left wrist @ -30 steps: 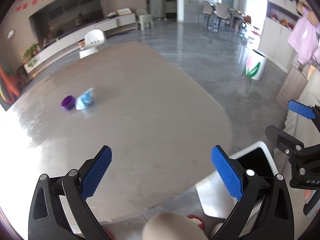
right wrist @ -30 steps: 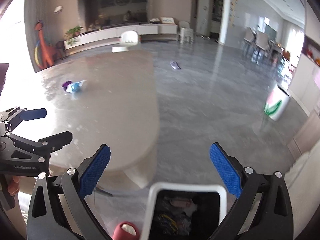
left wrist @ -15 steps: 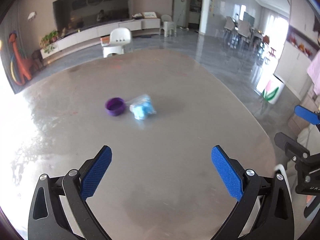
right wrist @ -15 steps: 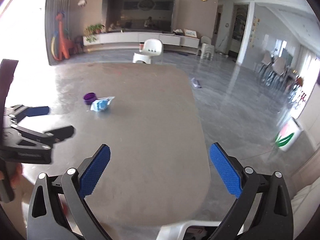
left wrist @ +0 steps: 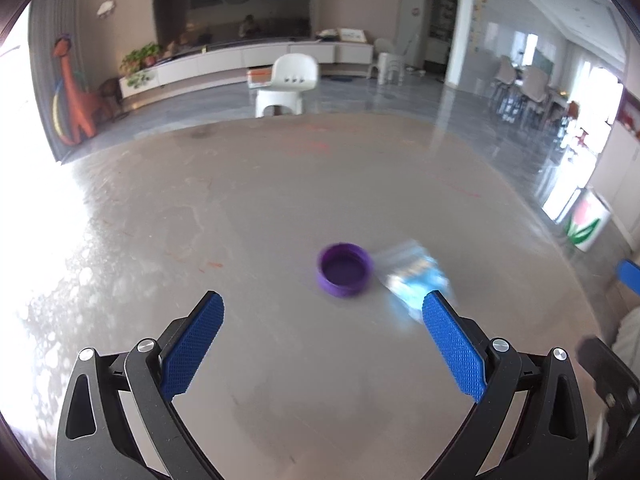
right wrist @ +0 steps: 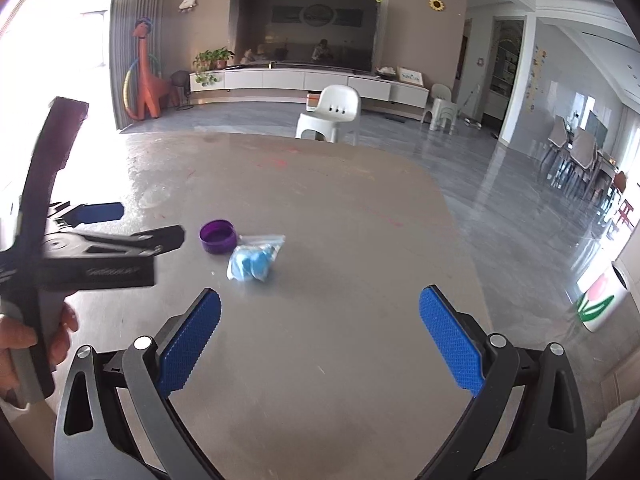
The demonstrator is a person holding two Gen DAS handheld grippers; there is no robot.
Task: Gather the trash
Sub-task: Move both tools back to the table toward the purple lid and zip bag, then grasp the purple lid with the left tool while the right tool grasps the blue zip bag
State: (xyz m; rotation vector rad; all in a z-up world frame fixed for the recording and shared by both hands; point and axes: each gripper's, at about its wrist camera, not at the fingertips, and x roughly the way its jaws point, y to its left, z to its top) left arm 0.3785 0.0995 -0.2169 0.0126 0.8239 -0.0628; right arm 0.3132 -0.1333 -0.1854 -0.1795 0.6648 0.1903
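- We see a large grey-brown table (right wrist: 320, 320) with rounded corners filling most of both wrist views; its surface is glossy and washed out by window glare on the left side.
- Beyond the table's far edge stands a small white chair (right wrist: 332, 114), and behind it a long low white cabinet (right wrist: 304, 80) runs along the wall under a dark screen.
- An orange dinosaur figure (right wrist: 146, 76) stands at the far left of the room, and a white bin with a tulip print (right wrist: 598, 304) sits on the floor to the right of the table.
- Our left gripper (left wrist: 322, 344) hangs over the table with its jaws wide apart and nothing between them; in the right wrist view it shows from the side at the left edge, blurred.
- Our right gripper (right wrist: 320, 336) is also held over the table, jaws spread wide and empty.
- The trash lies near the middle of the table: a clear plastic bag with blue contents (right wrist: 254, 260), crumpled, ahead of both grippers and touched by neither.
- A purple cap (right wrist: 218, 236) lies open side up just left of the bag; whether the two touch we cannot tell.
- In the left wrist view the bag (left wrist: 412, 276) is blurred and sits just beyond the right blue fingertip (left wrist: 434, 308), with the cap (left wrist: 344, 268) ahead between the fingers.
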